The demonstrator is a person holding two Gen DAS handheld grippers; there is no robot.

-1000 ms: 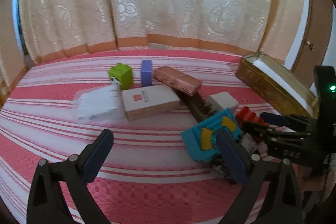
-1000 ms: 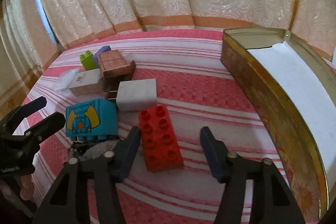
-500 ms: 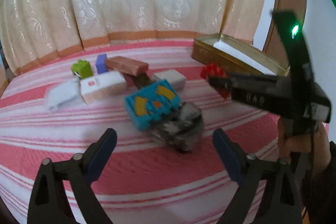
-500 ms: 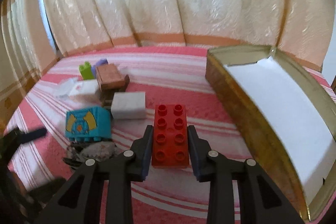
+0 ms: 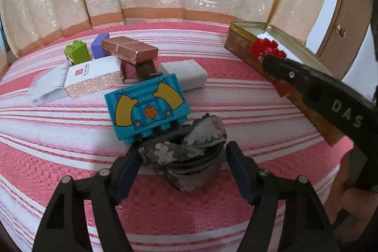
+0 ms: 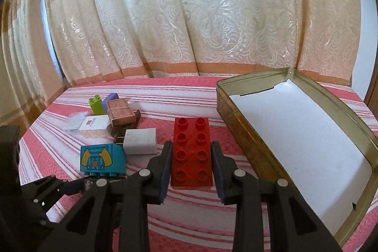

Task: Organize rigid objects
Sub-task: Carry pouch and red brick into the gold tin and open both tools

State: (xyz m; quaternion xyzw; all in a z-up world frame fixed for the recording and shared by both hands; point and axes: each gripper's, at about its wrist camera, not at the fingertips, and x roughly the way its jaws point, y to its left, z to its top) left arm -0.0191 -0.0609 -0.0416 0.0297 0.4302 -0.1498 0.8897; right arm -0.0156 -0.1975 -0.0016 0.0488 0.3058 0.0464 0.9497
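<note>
My right gripper is shut on a red studded brick and holds it above the striped cloth, left of the open gold tin lined with white paper. In the left wrist view the red brick sits in front of the tin. My left gripper is open, its fingers on either side of a crumpled grey lump. A blue brick with yellow shapes lies just beyond the lump.
A cluster lies at the back left: green brick, purple block, copper box, white-and-pink box, white packet, white block, dark comb. Curtains hang behind the pink striped bed.
My right gripper closed on the red brick and lifted it toward the tin. My left gripper moved forward until its open fingers flank the grey lump.
</note>
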